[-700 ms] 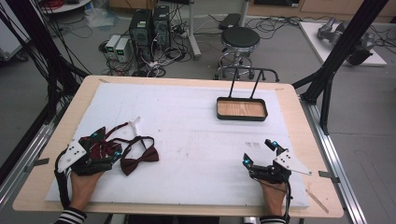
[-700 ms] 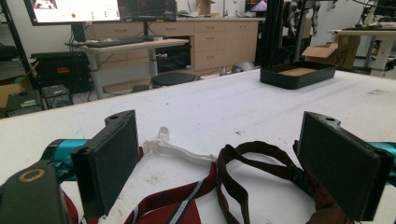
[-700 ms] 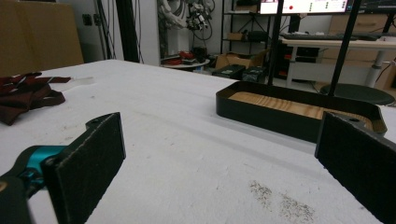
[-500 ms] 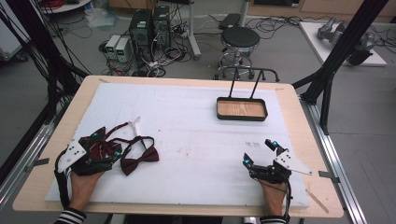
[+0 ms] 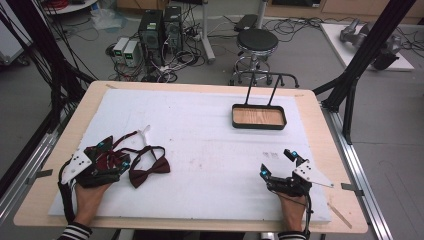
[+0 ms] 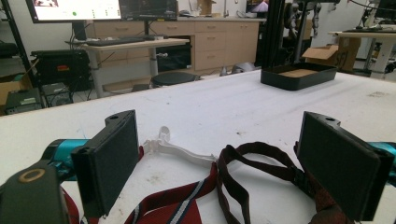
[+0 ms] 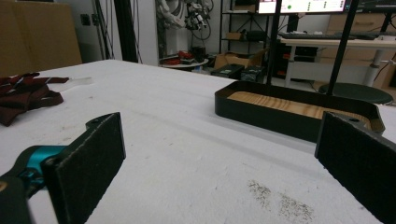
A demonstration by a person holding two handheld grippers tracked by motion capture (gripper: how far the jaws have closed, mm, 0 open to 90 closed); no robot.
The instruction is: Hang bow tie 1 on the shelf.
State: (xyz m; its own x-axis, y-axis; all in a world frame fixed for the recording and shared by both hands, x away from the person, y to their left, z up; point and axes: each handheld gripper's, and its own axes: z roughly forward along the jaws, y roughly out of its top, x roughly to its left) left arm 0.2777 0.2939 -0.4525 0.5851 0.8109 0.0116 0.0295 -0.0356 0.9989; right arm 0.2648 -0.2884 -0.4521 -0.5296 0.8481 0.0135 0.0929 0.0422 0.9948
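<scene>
At the near left of the white foam sheet (image 5: 200,135) that covers the table, the left gripper (image 5: 111,150) rests low with its jaws spread wide, and nothing is pinched between the pads. In the left gripper view a striped dark red bow tie (image 6: 173,210) lies on the sheet between and just under those jaws, its strap running out ahead of them. Just to its right in the high view lies a plain maroon bow tie (image 5: 149,172) with its dark strap loop (image 5: 150,151) curling away on the far side, and a small white plastic clip (image 5: 145,133) sits just beyond, at the end of a strap. At the near right the right gripper (image 5: 276,162) sits on the sheet, jaws also wide apart and holding nothing; a faint patch of dark specks (image 7: 280,198) marks the foam just ahead of it. Bare foam separates the two grippers, which are well apart. Farther off on the right stands a black tray (image 5: 235,116) with a wooden floor and two thin black rods rising from its far rim; nothing stands between it and the right gripper. Beyond the table's far edge are a round black stool (image 5: 257,40) and computer towers (image 5: 160,27) on the floor among cables.
</scene>
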